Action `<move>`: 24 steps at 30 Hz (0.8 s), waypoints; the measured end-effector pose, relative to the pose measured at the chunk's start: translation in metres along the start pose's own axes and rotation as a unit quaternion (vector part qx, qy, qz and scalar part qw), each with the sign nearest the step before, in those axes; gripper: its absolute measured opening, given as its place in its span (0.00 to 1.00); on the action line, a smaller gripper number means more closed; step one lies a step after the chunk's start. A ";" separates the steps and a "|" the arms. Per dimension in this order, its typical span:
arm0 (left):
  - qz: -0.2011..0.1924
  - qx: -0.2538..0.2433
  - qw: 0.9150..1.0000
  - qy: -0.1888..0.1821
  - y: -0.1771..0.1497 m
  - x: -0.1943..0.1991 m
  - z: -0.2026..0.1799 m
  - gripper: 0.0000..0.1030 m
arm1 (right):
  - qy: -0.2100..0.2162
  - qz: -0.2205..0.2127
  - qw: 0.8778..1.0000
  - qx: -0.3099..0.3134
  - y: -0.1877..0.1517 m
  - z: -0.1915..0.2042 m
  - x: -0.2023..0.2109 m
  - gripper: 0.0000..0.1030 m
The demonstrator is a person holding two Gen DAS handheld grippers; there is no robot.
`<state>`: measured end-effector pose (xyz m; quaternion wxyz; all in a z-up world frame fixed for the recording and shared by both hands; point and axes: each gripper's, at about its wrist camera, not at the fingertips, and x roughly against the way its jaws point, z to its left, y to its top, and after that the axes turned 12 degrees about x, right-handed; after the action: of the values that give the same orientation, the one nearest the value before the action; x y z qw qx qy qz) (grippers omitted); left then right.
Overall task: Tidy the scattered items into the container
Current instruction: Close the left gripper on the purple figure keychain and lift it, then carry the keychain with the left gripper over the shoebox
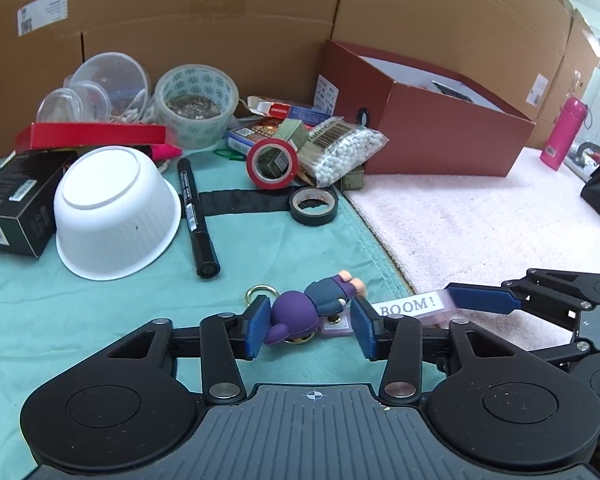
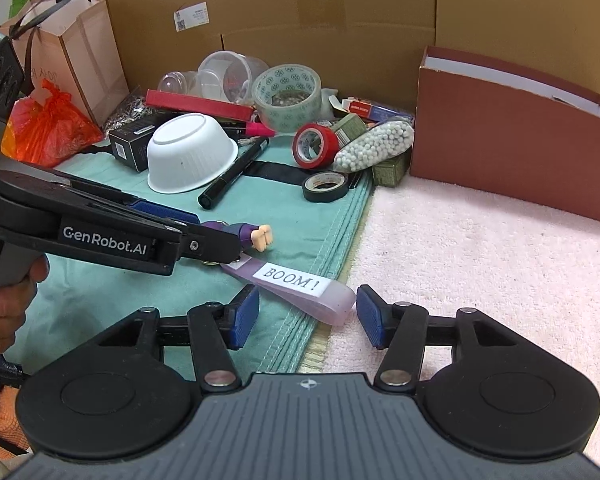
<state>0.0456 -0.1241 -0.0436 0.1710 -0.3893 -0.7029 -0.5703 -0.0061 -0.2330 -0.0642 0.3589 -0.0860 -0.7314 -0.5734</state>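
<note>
Green cloth [image 1: 100, 320] | left tongs [image 1: 311, 325] apart around keychain figure [image 1: 300, 312] | right tongs [image 2: 304, 316] apart; strap [image 2: 300, 286] clearest here

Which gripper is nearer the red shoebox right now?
Right. The right gripper straddles the BOOM strap at the cloth's edge, on the shoebox side; the left gripper brackets the purple figure, farther off.

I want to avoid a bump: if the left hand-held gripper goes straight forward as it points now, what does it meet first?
The purple figure keychain, already between the open fingers of the left hand-held gripper. Beyond it probably the black tape roll; depth is unclear.
</note>
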 end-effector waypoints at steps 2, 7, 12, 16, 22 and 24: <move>-0.001 0.001 1.000 -0.002 0.000 -0.001 0.001 0.55 | -0.002 0.005 1.000 -0.007 -0.001 -0.002 -0.002 0.52; -0.007 -0.024 1.000 0.005 -0.004 -0.004 -0.005 0.63 | -0.011 0.007 0.999 -0.031 -0.001 -0.009 -0.003 0.39; -0.013 -0.042 0.999 0.018 -0.003 -0.006 -0.007 0.47 | -0.016 0.007 0.999 -0.033 -0.001 -0.008 -0.003 0.39; -0.013 -0.034 0.999 0.020 -0.002 -0.007 -0.006 0.39 | -0.024 0.005 0.999 -0.039 -0.001 -0.009 -0.003 0.27; -0.007 -0.011 1.000 0.019 0.001 -0.005 -0.006 0.37 | -0.023 -0.006 0.998 -0.060 -0.002 -0.018 0.004 0.16; -0.001 -0.002 1.000 0.011 0.003 -0.003 -0.005 0.37 | -0.023 -0.015 0.998 -0.057 0.001 -0.018 0.009 0.14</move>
<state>0.0490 -0.1298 -0.0423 0.1772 -0.3824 -0.7003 -0.5762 -0.0042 -0.2511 -0.0561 0.3280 -0.1089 -0.7066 -0.6175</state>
